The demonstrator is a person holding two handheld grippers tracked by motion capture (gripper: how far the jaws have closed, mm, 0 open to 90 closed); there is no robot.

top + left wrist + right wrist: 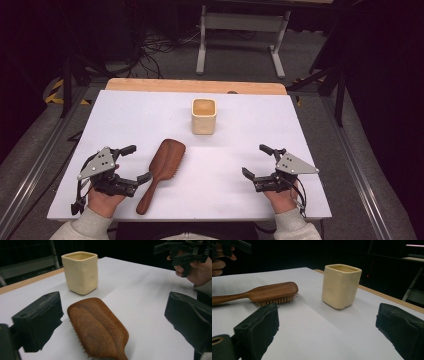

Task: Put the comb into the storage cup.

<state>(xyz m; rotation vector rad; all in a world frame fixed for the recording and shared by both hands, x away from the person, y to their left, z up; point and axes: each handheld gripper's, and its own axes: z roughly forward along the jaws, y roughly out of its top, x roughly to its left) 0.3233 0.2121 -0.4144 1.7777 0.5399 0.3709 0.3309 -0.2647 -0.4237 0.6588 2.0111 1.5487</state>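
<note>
Right now I count one wooden hairbrush (162, 171), bristles down, just beside my left gripper (136, 162) at its three o'clock, and one cream cup (204, 116) at twelve. My left gripper and right gripper (254, 160) both gape, holding nothing.

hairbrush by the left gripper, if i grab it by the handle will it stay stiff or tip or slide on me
The wooden hairbrush looks rigid, so it should not flex. Its wide head seems heavier than the slim handle, so a handle grip would probably let the head droop. It lies bristles down on the smooth white table, so a push would likely slide it rather than roll it.
</note>
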